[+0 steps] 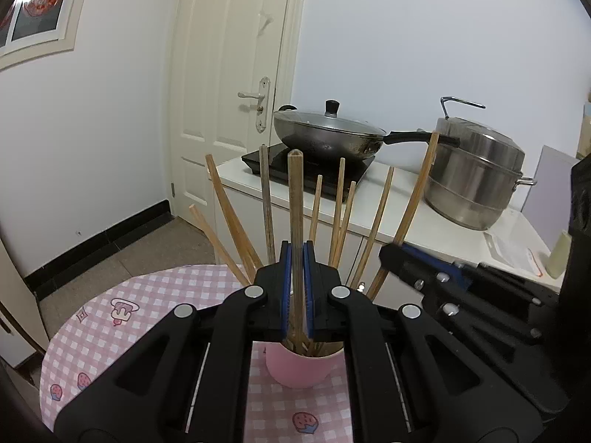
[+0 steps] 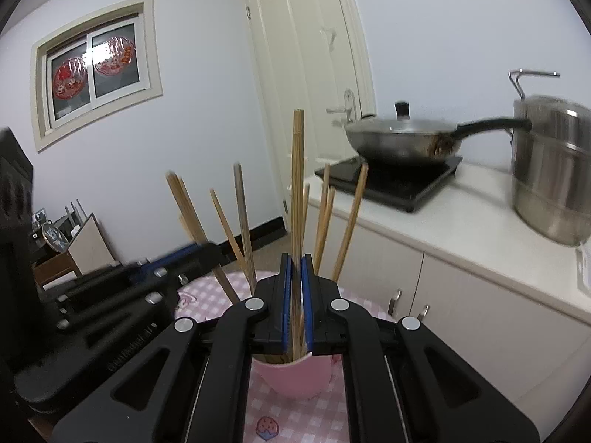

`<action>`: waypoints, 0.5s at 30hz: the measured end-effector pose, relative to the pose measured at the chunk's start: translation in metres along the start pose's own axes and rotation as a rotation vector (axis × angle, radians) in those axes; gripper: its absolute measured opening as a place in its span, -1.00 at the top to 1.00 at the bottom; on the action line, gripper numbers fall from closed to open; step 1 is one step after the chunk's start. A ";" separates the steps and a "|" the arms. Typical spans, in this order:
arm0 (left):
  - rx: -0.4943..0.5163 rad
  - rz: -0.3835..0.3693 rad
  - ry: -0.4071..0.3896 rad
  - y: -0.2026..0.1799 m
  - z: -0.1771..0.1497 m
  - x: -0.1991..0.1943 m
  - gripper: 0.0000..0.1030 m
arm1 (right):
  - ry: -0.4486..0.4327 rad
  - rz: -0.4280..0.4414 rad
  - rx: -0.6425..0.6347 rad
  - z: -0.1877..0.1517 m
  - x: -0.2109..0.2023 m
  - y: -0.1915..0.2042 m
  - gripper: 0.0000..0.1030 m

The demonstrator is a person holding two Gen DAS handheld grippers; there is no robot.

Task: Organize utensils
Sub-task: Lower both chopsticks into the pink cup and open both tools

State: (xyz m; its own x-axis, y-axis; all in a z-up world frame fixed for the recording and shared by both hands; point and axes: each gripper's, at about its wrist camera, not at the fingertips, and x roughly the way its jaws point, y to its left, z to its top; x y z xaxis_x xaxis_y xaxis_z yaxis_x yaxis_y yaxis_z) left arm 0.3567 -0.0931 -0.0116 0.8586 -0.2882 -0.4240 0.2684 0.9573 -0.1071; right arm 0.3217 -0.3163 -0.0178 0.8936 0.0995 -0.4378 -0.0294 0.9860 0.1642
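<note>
A pink cup stands on the pink checked tablecloth and holds several wooden chopsticks that fan outward. My left gripper is shut on one upright wooden chopstick whose lower end reaches into the cup. My right gripper is shut on another upright chopstick, also running down into the cup. Each gripper shows in the other's view: the right gripper at the right, the left gripper at the left, blurred.
Behind the table a white counter carries a black induction hob, a lidded wok with a long handle, and a steel steamer pot. A white door and a window are on the far walls. A low side table with clutter stands at left.
</note>
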 end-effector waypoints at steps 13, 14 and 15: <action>0.026 0.001 0.043 -0.003 0.000 -0.002 0.83 | 0.013 0.009 0.059 -0.013 -0.009 -0.004 0.87; 0.029 0.001 0.046 -0.004 -0.001 -0.002 0.77 | 0.011 0.007 0.063 -0.014 -0.011 -0.004 0.87; 0.026 0.001 0.045 -0.004 -0.001 -0.004 0.43 | 0.011 0.006 0.066 -0.014 -0.013 -0.004 0.87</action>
State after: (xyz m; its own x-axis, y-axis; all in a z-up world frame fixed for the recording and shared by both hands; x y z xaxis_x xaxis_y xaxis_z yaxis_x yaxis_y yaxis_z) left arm 0.3519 -0.0955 -0.0110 0.8385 -0.2852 -0.4643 0.2791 0.9566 -0.0836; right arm 0.3043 -0.3199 -0.0254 0.8886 0.1068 -0.4461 -0.0043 0.9744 0.2248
